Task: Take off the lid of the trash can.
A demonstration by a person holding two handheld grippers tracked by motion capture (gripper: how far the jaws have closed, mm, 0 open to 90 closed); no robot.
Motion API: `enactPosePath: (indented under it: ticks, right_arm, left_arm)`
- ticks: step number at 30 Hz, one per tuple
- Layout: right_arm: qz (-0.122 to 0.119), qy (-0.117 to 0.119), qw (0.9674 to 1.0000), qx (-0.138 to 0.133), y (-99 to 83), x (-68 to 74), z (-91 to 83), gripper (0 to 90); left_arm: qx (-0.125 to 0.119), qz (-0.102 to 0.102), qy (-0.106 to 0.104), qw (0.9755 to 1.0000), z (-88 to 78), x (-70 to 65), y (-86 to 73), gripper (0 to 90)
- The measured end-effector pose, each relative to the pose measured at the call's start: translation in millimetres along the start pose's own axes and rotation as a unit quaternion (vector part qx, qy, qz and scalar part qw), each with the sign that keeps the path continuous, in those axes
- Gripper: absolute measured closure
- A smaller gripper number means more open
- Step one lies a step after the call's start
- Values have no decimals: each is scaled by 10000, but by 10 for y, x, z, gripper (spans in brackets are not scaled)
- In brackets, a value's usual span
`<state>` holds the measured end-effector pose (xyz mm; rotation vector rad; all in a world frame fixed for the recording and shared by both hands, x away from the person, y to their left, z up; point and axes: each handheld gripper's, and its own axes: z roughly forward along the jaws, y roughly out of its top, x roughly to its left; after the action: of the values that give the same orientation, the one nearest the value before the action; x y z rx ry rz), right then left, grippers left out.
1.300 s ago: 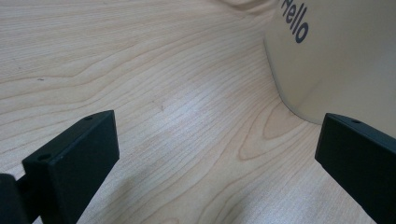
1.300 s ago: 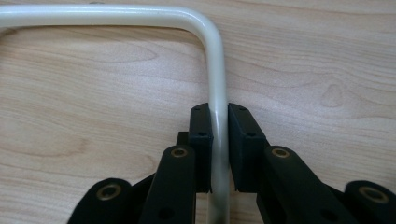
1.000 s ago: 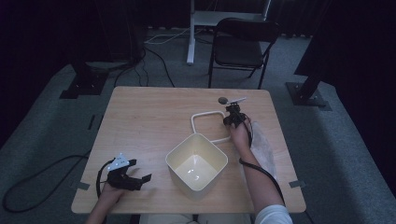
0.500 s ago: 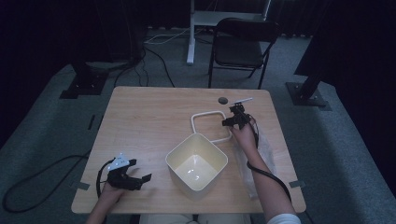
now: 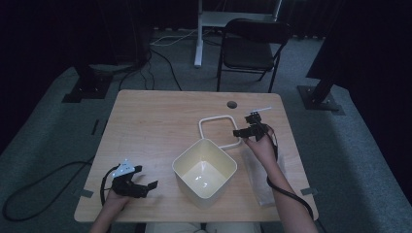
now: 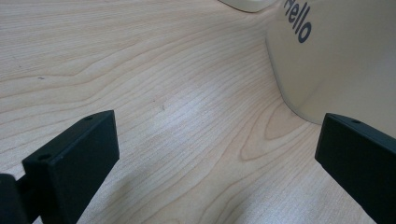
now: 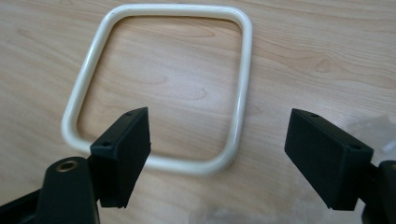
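The light brown wooden table (image 5: 160, 121) has wavy darker lines in its grain and one small dark round hole (image 5: 231, 104). The creamy white square plastic tub (image 5: 205, 171) has dark grey letters on its side that spell "Hello" (image 6: 297, 20). The creamy white square plastic ring (image 7: 161, 79) is plain, with no pattern. The see-through plastic bag (image 5: 260, 177) looks pale and shiny. Both grippers have black jaws. The folding metal chair (image 5: 251, 48) is black, and the carpet floor (image 5: 48, 141) is grey.
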<state>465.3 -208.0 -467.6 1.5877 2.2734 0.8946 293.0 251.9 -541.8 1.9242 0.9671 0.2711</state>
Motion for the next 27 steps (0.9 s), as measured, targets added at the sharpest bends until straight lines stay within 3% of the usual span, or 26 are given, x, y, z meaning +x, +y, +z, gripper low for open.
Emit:
enactPosePath:
  ticks: [7,22,27]
  right_arm:
    - [9,162,9996,-239,-173,-32,-260,223]
    - [73,35,9985,-538,-518,-166,-637,209]
    - [292,129,9976,-614,-694,-275,-742,206]
  left_arm:
    - [7,4,3,10000,0,-1,0,4]
    - [8,10,10,10000,-2,-3,-1,4]
    - [10,2,27,10000,2,-5,0,4]
